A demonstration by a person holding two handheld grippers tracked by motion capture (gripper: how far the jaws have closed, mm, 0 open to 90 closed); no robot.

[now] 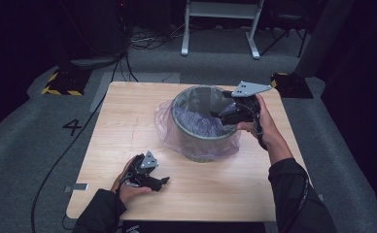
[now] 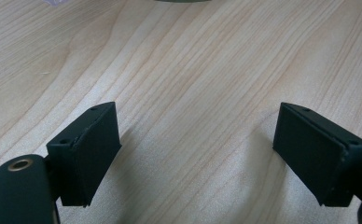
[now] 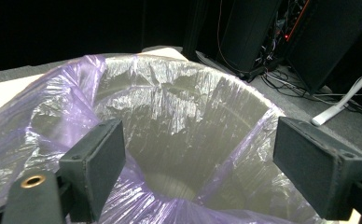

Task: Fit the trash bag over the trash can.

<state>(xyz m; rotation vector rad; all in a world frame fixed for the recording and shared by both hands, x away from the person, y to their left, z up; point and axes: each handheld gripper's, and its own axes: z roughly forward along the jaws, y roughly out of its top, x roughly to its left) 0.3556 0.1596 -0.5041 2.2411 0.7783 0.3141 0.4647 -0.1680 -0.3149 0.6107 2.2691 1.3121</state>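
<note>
A grey waste bin (image 1: pixel 202 143) stands near the middle of the wooden table (image 1: pixel 128 126), lined with a thin purple plastic bag (image 1: pixel 166 127) that drapes down its outside. My right gripper (image 1: pixel 219 115) hovers over the bin's right rim, open, its jaws pointing into the bin. In the right gripper view the bag (image 3: pixel 48 121) lines the bin's inner wall (image 3: pixel 179 135) and nothing sits between the jaws. My left gripper (image 1: pixel 164 181) rests low at the table's front left, open. Bare wood (image 2: pixel 198 93) lies between its jaws.
The table's front edge lies just below my left hand. A white-legged stand (image 1: pixel 220 29), cables (image 1: pixel 147 41) and dark equipment occupy the grey floor beyond the table. Yellow-black striped bases (image 1: pixel 62 82) flank the table's far corners.
</note>
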